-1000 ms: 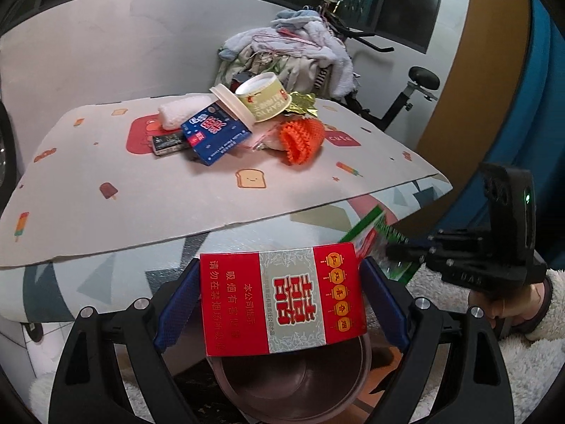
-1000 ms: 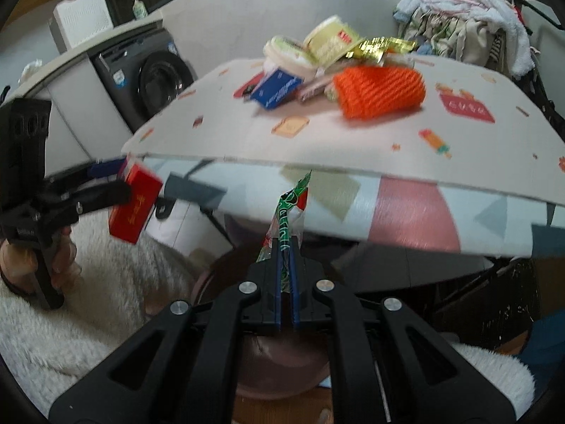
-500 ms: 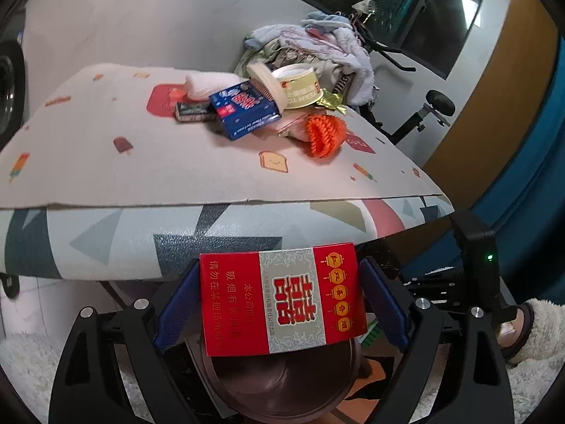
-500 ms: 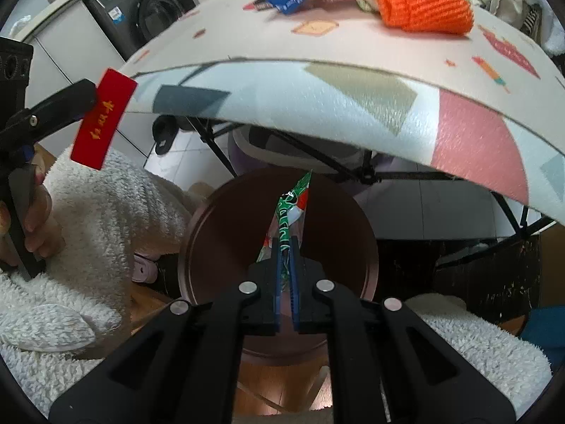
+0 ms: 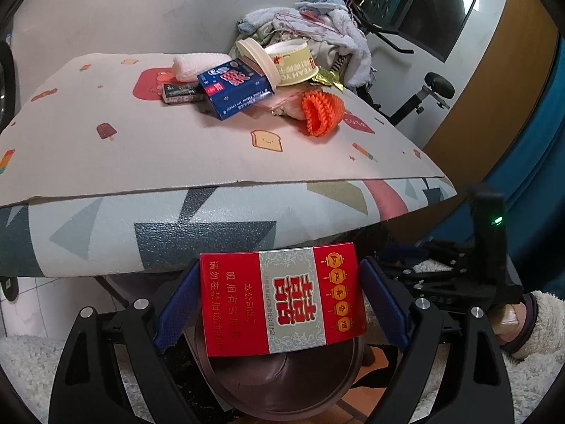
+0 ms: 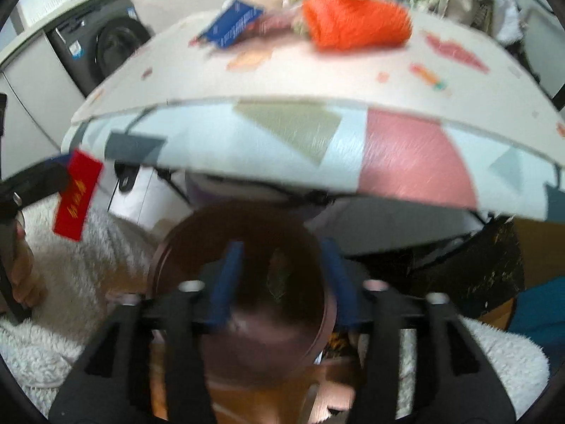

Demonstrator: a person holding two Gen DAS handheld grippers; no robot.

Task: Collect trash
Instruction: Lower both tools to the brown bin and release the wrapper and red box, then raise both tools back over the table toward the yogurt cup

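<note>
My left gripper (image 5: 279,304) is shut on a red cigarette box (image 5: 282,298) and holds it above a brown round bin (image 5: 282,385) on the floor under the table edge. The box also shows at the left of the right wrist view (image 6: 77,199). My right gripper (image 6: 282,275) is open over the same bin (image 6: 243,296), and a green wrapper (image 6: 279,275) lies blurred inside it. On the table (image 5: 141,155) sits a trash pile: a blue box (image 5: 235,88), an orange mesh sleeve (image 5: 321,113) and a yellow cup (image 5: 293,62).
A heap of clothes (image 5: 317,24) lies at the table's far side, with an exercise bike (image 5: 430,88) behind. A washing machine (image 6: 113,46) stands at the left. White fluffy fabric (image 6: 70,282) surrounds the bin. The other gripper (image 5: 487,275) shows at the right of the left wrist view.
My right gripper has opened and let go of the green wrapper, which has dropped into the bin. My left gripper has kept its hold on the red box.
</note>
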